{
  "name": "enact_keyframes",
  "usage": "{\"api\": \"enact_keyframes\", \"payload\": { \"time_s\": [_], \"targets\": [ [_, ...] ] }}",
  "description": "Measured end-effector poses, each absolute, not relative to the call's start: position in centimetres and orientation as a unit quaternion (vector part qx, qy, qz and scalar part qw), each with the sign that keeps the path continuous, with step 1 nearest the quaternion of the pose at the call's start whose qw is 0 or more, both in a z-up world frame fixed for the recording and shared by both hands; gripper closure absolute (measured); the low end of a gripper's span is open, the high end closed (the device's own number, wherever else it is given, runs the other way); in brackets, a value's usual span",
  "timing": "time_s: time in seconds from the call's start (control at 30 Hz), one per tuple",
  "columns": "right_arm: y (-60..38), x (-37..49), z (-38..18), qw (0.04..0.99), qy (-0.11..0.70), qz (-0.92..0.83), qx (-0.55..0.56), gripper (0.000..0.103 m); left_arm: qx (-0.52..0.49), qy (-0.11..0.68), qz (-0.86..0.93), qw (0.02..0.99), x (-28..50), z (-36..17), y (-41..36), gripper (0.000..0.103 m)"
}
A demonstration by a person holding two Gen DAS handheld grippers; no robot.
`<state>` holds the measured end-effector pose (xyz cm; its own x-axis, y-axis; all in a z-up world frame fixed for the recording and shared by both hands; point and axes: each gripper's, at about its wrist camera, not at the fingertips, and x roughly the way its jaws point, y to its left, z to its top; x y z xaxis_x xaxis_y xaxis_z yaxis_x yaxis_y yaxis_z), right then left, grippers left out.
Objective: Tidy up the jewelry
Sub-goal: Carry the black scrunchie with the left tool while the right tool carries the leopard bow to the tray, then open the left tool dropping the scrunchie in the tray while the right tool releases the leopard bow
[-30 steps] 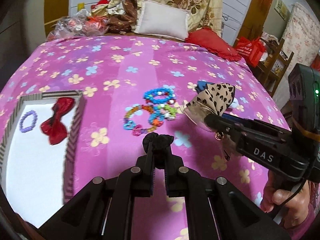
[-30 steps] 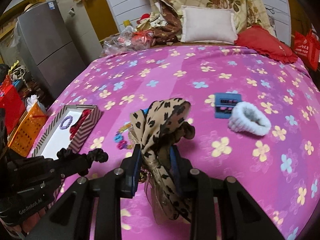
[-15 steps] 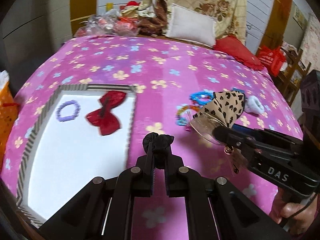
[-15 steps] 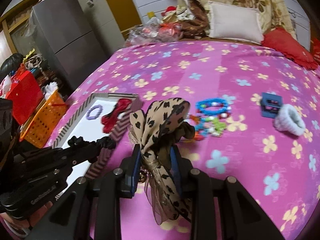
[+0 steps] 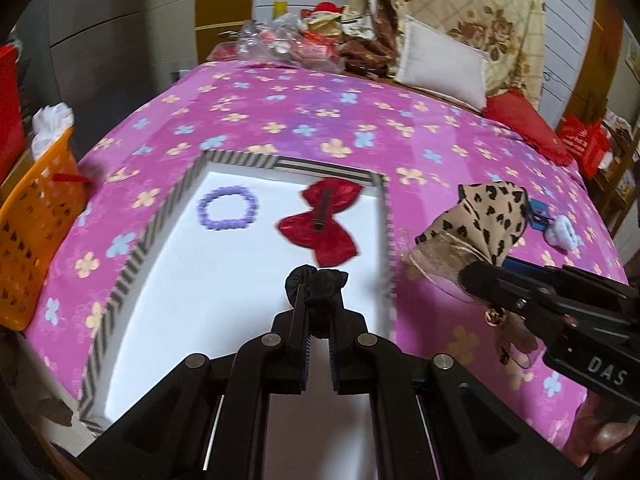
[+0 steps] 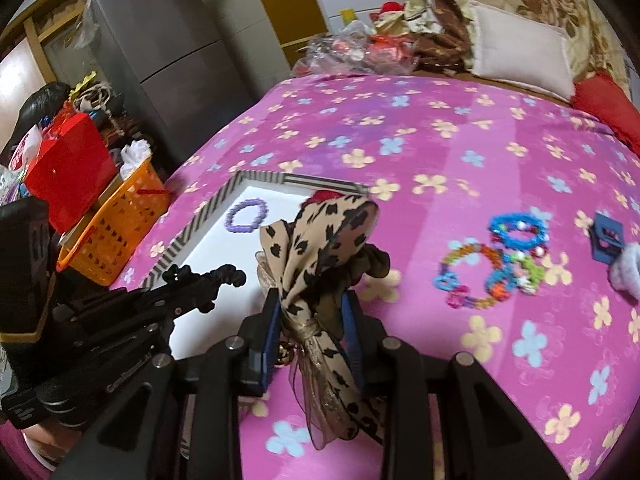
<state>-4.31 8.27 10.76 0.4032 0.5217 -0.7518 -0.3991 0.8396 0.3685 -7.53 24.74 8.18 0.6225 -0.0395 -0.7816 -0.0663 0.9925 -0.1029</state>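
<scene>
- While your left gripper (image 5: 316, 312) hangs over the white floor of the striped tray (image 5: 132, 268), its jaws are clamped on a black scrunchie (image 5: 316, 284); that hold reads as set up for a drop inside.
- Your right gripper (image 6: 312, 312) pinches the knot of a leopard-print bow (image 6: 320, 240). The wings stand above the pads and the sheer tail hangs below; it is carried just outside the tray's near-right wall, probably next in line.
- Already in the tray: a purple bead bracelet (image 5: 227, 214) and a red bow clip (image 5: 324, 222), lying apart near the far wall, so the near floor is free.
- Left wrist view only: the whole tray interior, and the right gripper from the side with a small gold bell dangling under the bow.
- Right wrist view only: the colourful bead bracelets (image 6: 496, 256) waiting on the pink flowered bedspread (image 6: 400, 120), well apart from the tray. It hides most of the red bow clip behind the leopard-print bow.
- Both views catch a dark blue clip (image 6: 606, 240) and a white fluffy scrunchie (image 5: 562, 232) out toward the bed's right side.
- Judgement: sorting is partway along, two pieces in, two in hand.
</scene>
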Motion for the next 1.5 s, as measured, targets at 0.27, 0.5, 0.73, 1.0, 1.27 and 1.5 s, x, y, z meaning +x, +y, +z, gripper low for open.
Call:
{"api": "enact_keyframes", "payload": {
  "time_s": [0.27, 0.5, 0.73, 1.0, 1.27, 1.5],
  "targets": [
    [12.9, -4.3, 11.2, 0.825, 0.477, 0.299, 0.046, 0.072, -0.068, 0.436, 0.036, 0.897, -7.4, 7.6, 28.7, 0.103],
    [16.6, -4.0, 10.8, 0.813, 0.486, 0.319, 0.032, 0.072, -0.095, 0.446, 0.057, 0.888, -6.6, 6.5, 32.7, 0.103],
    [20.1, -2.5, 8.3, 0.796, 0.513, 0.32, 0.028, 0.071, -0.107, 0.454, 0.07, 0.882, -5.0, 5.0, 34.6, 0.103],
    [21.5, -0.9, 5.1, 0.791, 0.533, 0.298, 0.019, 0.071, -0.107, 0.464, 0.078, 0.876, -3.9, 4.1, 35.3, 0.102],
    [22.0, -0.9, 3.7, 0.788, 0.54, 0.294, 0.004, 0.064, -0.108, 0.488, 0.1, 0.861, -2.8, 3.3, 36.0, 0.1],
    [22.0, -1.7, 4.2, 0.791, 0.531, 0.305, -0.008, 0.045, -0.115, 0.505, 0.116, 0.847, -2.6, 2.7, 36.5, 0.085]
  ]
}}
